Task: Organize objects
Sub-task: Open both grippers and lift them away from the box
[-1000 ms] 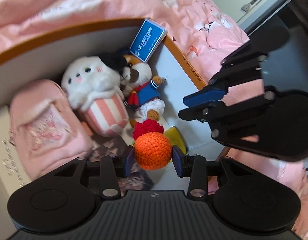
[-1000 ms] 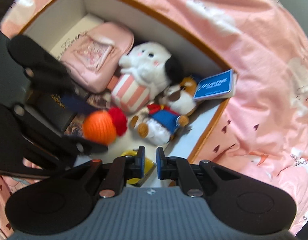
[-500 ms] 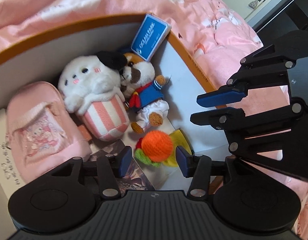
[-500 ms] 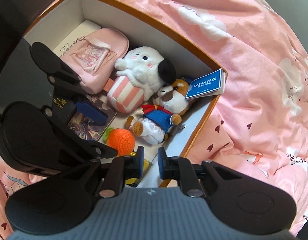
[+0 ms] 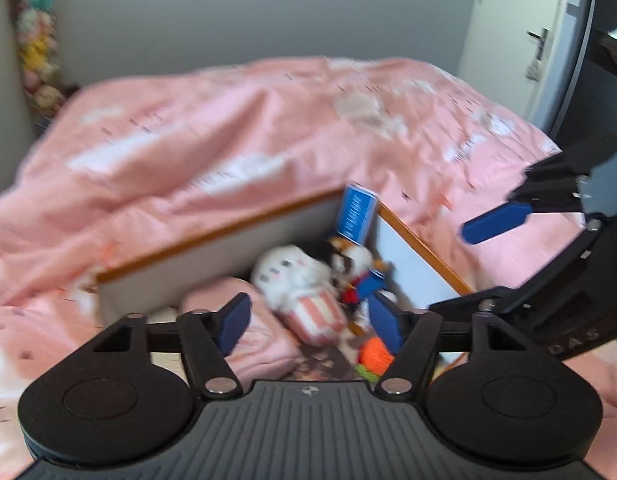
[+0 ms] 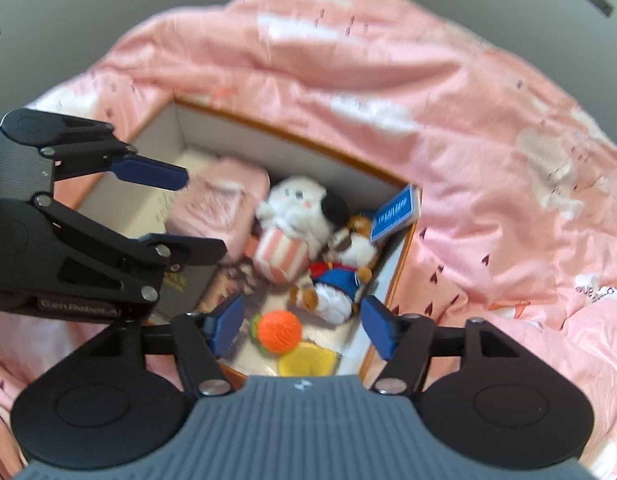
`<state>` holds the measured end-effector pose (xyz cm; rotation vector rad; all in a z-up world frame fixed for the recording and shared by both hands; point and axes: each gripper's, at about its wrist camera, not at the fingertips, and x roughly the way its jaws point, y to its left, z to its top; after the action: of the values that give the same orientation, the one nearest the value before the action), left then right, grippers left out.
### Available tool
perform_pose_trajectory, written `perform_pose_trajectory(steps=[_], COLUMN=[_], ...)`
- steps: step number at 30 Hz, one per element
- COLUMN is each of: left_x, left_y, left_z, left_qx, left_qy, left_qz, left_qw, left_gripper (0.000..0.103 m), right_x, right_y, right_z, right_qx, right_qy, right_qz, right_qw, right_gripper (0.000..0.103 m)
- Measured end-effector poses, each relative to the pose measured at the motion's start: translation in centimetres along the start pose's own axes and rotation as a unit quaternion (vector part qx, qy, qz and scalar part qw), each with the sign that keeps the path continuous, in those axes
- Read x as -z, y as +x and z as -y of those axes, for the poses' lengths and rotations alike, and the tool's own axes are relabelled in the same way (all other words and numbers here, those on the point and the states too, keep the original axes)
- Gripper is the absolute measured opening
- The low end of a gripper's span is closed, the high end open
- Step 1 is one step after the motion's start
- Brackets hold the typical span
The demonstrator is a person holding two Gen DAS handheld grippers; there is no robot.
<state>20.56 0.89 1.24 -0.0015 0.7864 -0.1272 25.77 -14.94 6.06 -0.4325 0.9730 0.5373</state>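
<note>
An orange crocheted ball (image 6: 279,331) lies loose on the floor of a white box with an orange rim (image 6: 292,140), beside a yellow item (image 6: 306,364). The box also holds a white plush in a striped cup (image 6: 296,208), a dog plush in blue (image 6: 336,276), a blue card (image 6: 394,218) and a pink pouch (image 6: 216,208). My left gripper (image 5: 308,322) hovers above the box, its jaws opening with nothing between them. My right gripper (image 6: 304,322) hangs over the box's near end, jaws also opening and empty. Both views are motion-blurred.
The box sits on a bed under a rumpled pink duvet (image 6: 468,140). A grey wall (image 5: 228,20) rises behind the bed, with a column of small toys (image 5: 34,40) at the far left and a door (image 5: 520,40) at the right.
The left gripper let go of the orange ball, which now lies in the box. Both grippers rose away from the box and spread wide; the right one had been nearly shut.
</note>
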Motion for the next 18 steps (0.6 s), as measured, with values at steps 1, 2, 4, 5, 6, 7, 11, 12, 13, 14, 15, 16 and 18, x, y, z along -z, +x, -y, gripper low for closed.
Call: perform_pose_trajectory(steps=[1,2,4,5,6,7,11,12,13,14,15,16,18], left_x=[0.1,0.1,0.2,0.3,0.5,0.7,1.4,1.6,2.0,2.3,2.5,2.9,3.7], left_y=[-0.8,-1.3,-2.9,-3.8,-4.5,-5.1,-6.9,-7.3,-7.9,-8.3,-8.5,-8.7,-8.8], left_z=[-0.1,-0.2,-0.7,-0.8,-0.9,-0.9,-0.9,-1.0,-1.1,-1.1,-1.1,-1.0,-0.8], left_qx=[-0.015,-0.025,-0.047,-0.061,-0.075,-0.088,-0.131,-0.132,-0.132,-0.132,-0.134,-0.137,-0.144], left_qy=[-0.005,-0.014,-0.03,-0.034,-0.036,-0.037,-0.03,-0.033,-0.036,-0.038,-0.041,-0.044,-0.054], left_qz=[0.01,0.02,0.033,0.039,0.048,0.059,0.076,0.082,0.086,0.088,0.088,0.09,0.089], left_qw=[0.9998,0.9994,0.9979,0.9968,0.9954,0.9936,0.988,0.9873,0.9869,0.9867,0.9862,0.9855,0.984], left_gripper=[0.091,0.092,0.093,0.093,0.093,0.093,0.093,0.093,0.093,0.094,0.095,0.096,0.097], right_x=[0.2,0.5,1.0,1.3,1.6,1.8,2.8,3.0,3.3,3.5,3.8,4.1,4.7], right_y=[-0.7,-1.4,-2.7,-3.3,-3.9,-4.4,-6.0,-6.2,-6.5,-6.7,-6.9,-7.0,-7.0], right_z=[-0.3,-0.7,-1.4,-1.8,-2.2,-2.6,-4.0,-4.3,-4.7,-5.1,-5.6,-6.0,-6.8], right_qx=[0.004,0.008,0.011,0.012,0.013,0.014,0.024,0.028,0.033,0.039,0.044,0.048,0.054], right_qy=[0.003,0.006,0.01,0.012,0.015,0.021,0.05,0.057,0.066,0.074,0.078,0.083,0.096], right_qz=[0.016,0.034,0.07,0.087,0.101,0.114,0.163,0.175,0.185,0.194,0.203,0.211,0.226], right_qw=[1.0,0.999,0.997,0.996,0.995,0.993,0.985,0.983,0.98,0.977,0.975,0.973,0.968], right_gripper=[0.076,0.078,0.087,0.088,0.089,0.091,0.098,0.098,0.1,0.101,0.102,0.102,0.102])
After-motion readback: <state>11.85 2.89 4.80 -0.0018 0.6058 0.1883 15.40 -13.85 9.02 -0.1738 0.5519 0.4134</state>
